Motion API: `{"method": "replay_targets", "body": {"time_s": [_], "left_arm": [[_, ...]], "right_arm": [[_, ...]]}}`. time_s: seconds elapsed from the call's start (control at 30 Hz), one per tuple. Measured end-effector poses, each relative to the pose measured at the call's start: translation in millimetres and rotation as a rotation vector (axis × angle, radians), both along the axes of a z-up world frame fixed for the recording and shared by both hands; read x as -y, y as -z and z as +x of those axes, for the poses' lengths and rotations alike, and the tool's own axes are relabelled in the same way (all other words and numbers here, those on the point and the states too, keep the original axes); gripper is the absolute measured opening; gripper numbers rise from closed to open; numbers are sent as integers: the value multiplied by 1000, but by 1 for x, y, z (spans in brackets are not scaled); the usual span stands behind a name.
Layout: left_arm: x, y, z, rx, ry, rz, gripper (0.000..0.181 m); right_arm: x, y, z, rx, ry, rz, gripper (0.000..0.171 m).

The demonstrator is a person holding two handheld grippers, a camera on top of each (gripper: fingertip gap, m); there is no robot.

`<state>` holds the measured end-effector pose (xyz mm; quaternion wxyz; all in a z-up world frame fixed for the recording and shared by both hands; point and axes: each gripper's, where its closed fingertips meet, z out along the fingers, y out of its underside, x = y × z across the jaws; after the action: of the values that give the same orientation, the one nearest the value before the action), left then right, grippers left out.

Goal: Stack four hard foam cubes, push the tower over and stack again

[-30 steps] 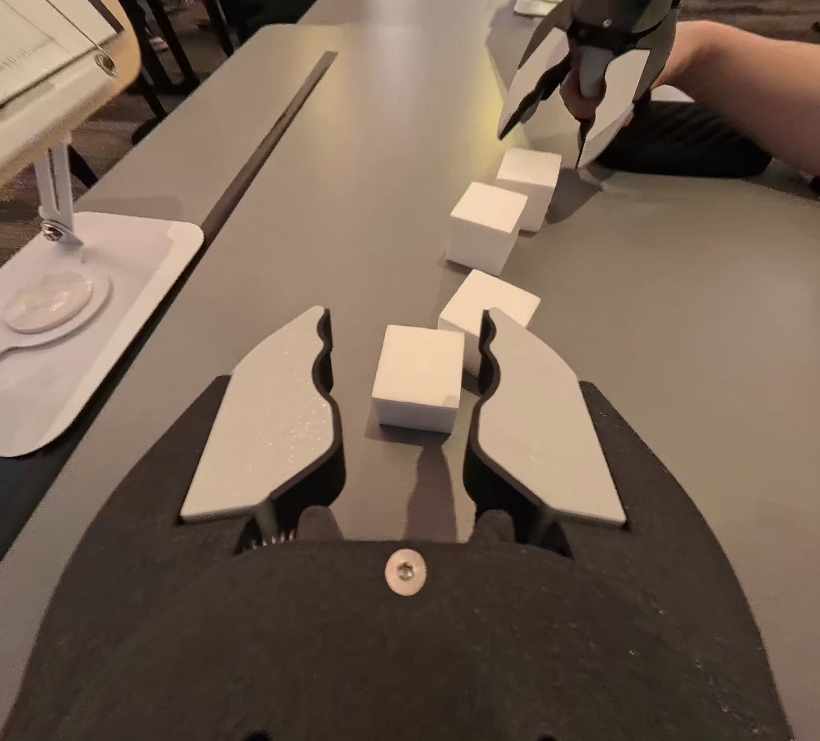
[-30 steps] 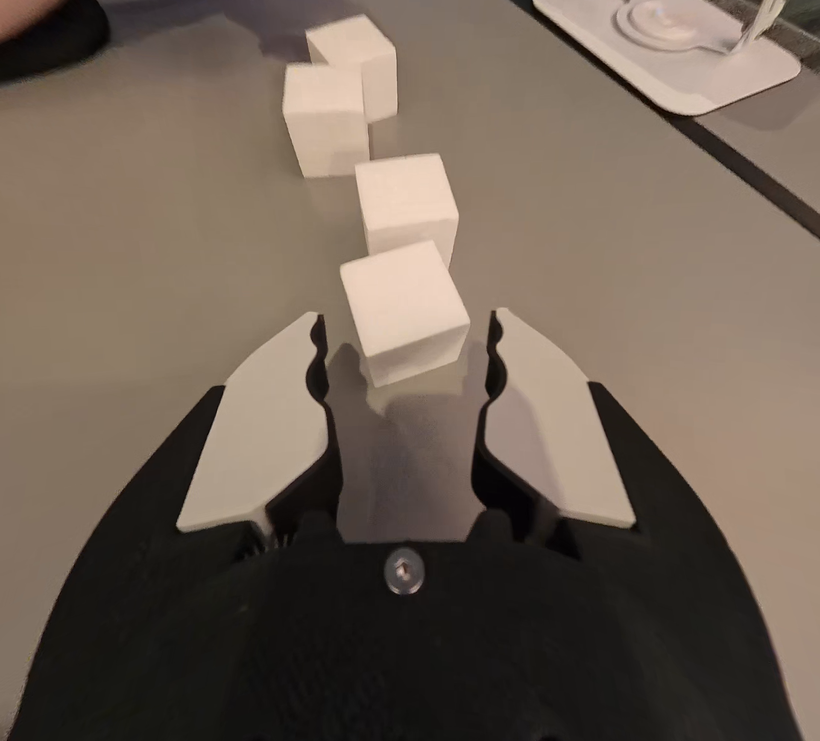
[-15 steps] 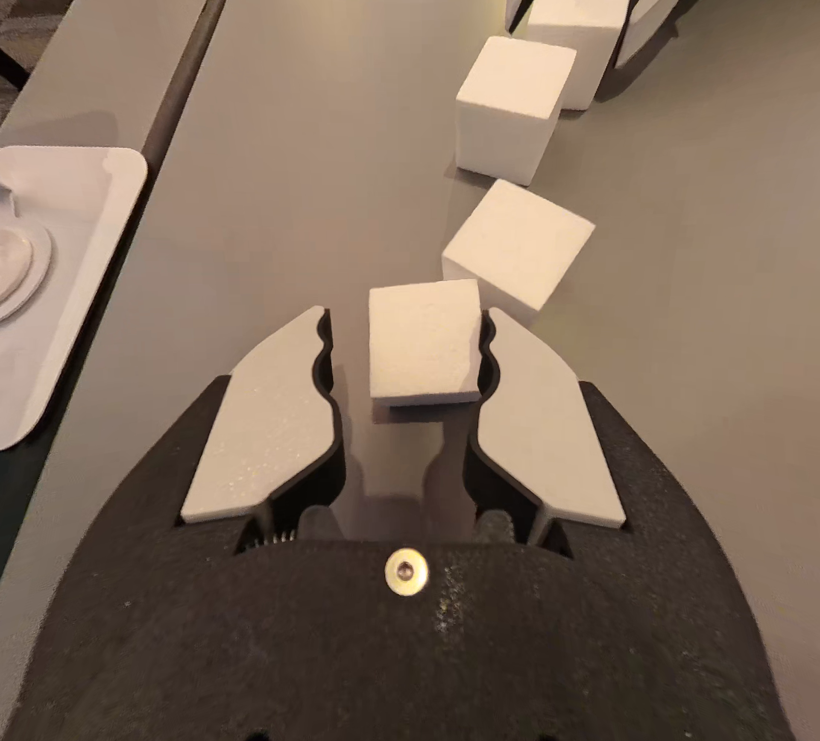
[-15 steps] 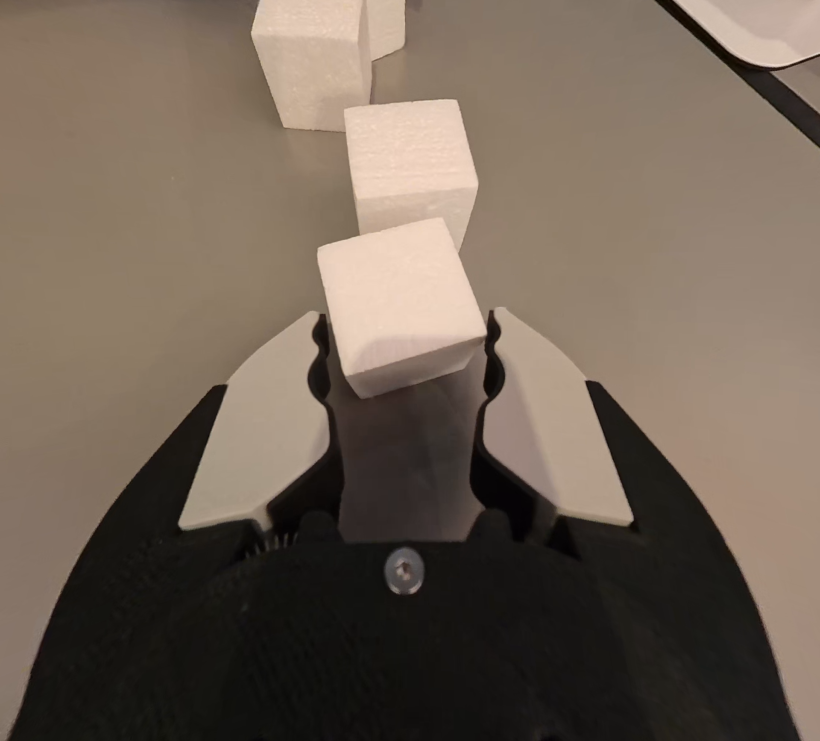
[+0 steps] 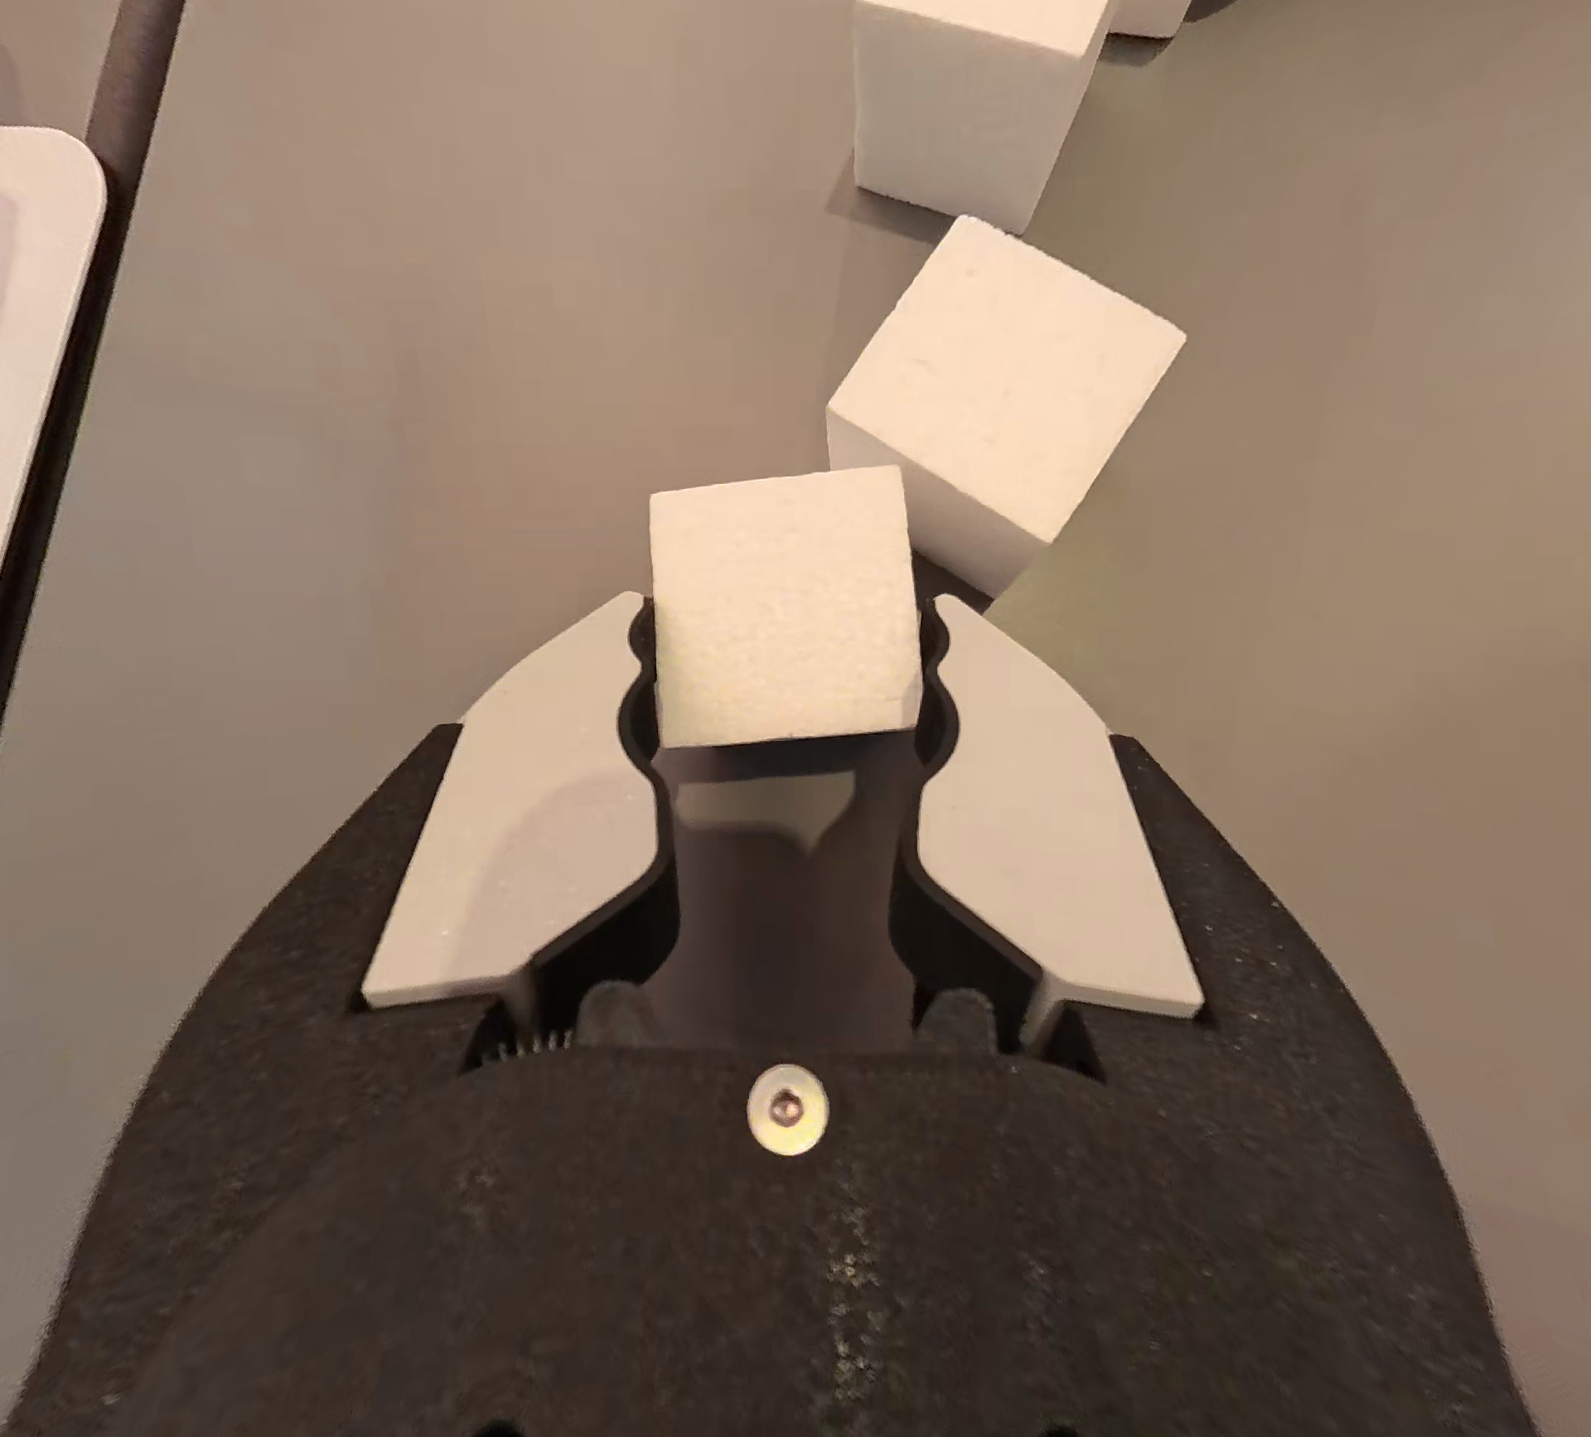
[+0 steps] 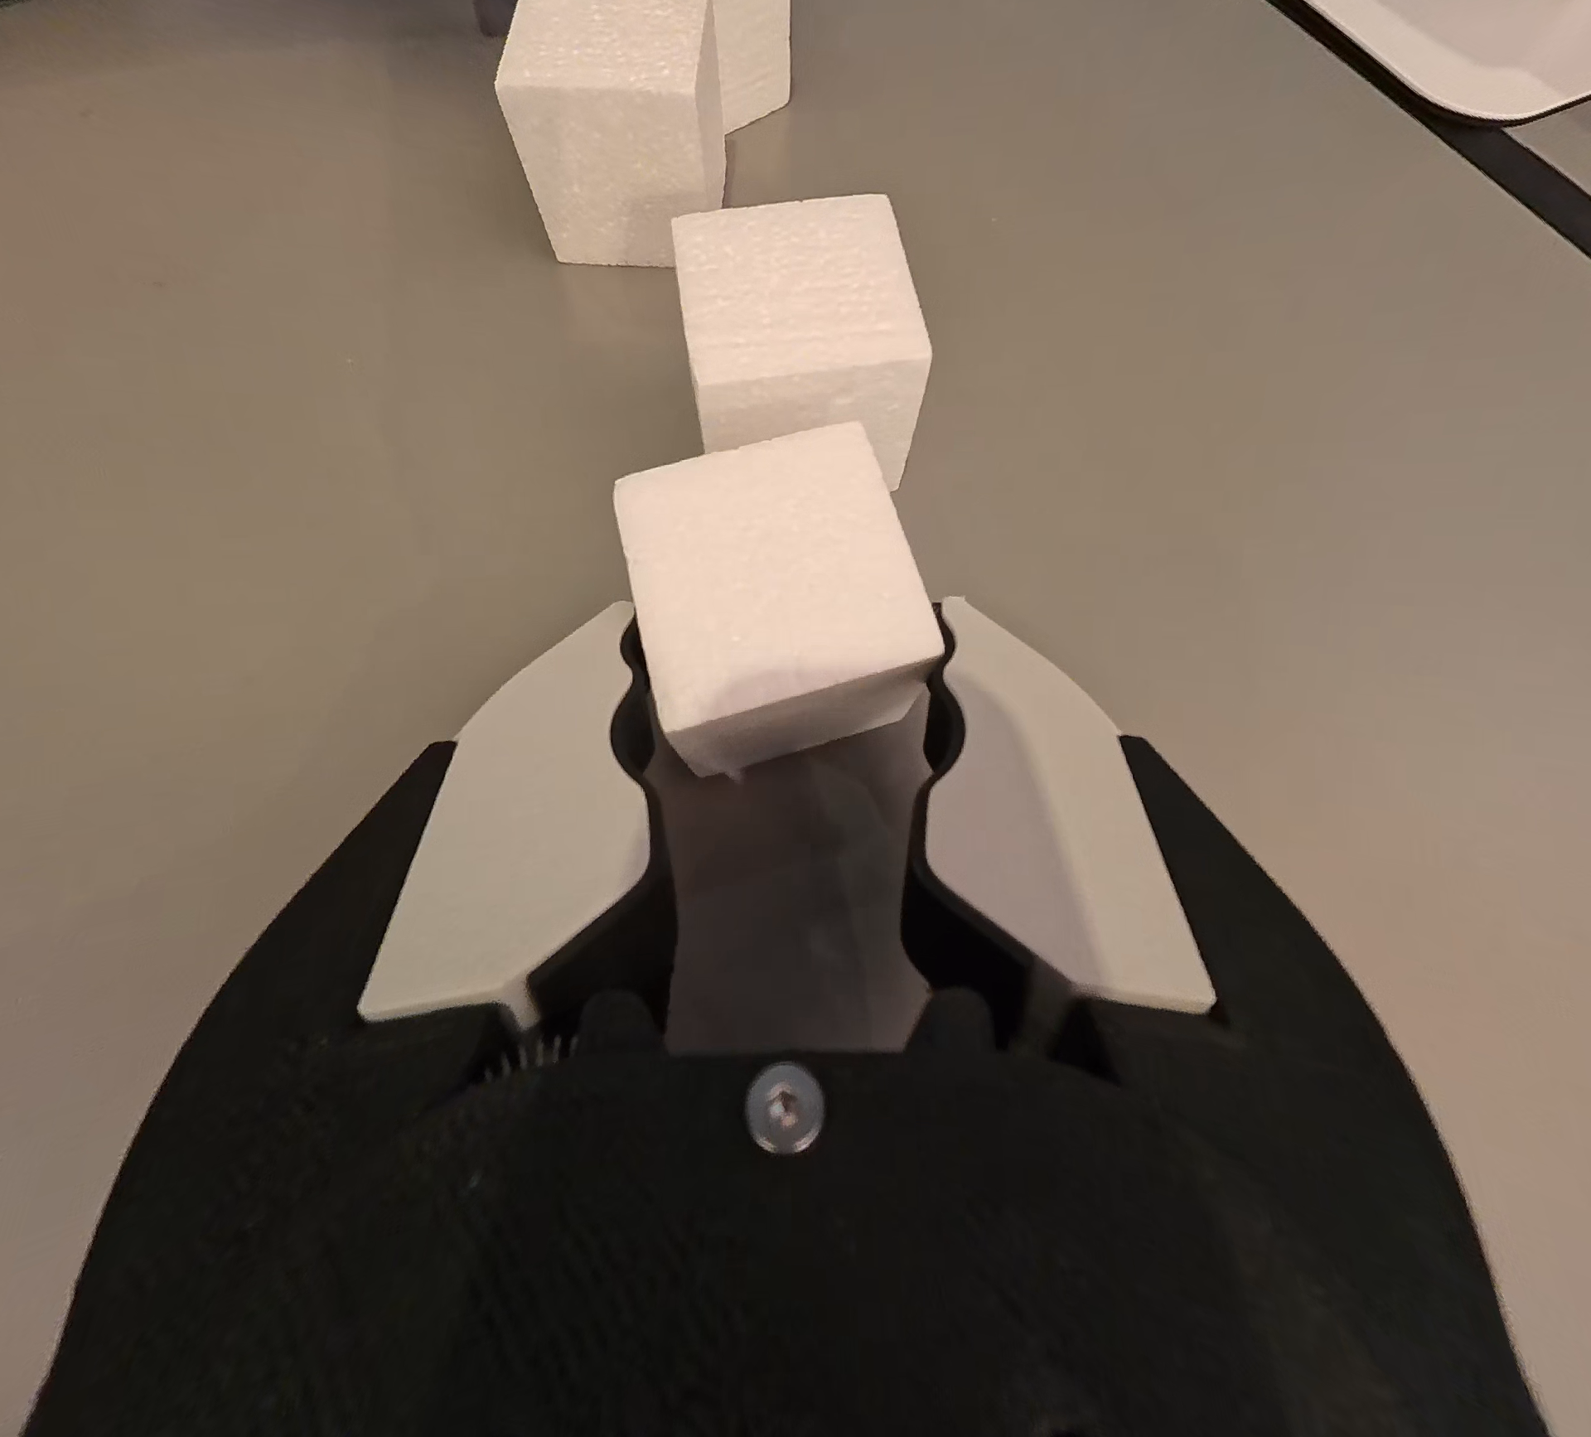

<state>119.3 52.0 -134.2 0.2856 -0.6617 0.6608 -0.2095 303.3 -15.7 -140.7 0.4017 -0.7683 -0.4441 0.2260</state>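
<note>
Left wrist view, foam cube (image 5: 779,612) clamped between left gripper (image 5: 782,616) fingertips

Four cubes (image 6: 809,337) along table (image 6: 258,362)

Grey table (image 6: 258,380) carries four white foam cubes (image 6: 801,328).

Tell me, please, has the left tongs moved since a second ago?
Yes. The left tongs advanced along the grey table and now straddle the nearest foam cube.
</note>
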Motion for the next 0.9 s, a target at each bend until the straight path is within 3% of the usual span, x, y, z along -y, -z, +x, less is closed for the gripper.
{"method": "replay_targets", "body": {"time_s": [0.2, 0.33, 0.43, 0.67, 0.9], "left_arm": [[-12, -8, -20, -2, -55, 9, 58], [-23, -40, -36, 69, -122, 56, 58], [-34, -64, -55, 85, -197, 137, 58], [-42, -92, -81, 139, -274, 204, 58], [-41, -98, -78, 165, -259, 210, 58]], "right_arm": [[-2, -23, 11, -77, 85, 64, 62], [-4, -79, 4, -143, 181, 195, 62], [-3, -115, -34, -194, 201, 217, 61], [-27, -87, -133, 9, 175, 130, 62], [-39, -70, -153, -39, 200, 40, 62]]}}
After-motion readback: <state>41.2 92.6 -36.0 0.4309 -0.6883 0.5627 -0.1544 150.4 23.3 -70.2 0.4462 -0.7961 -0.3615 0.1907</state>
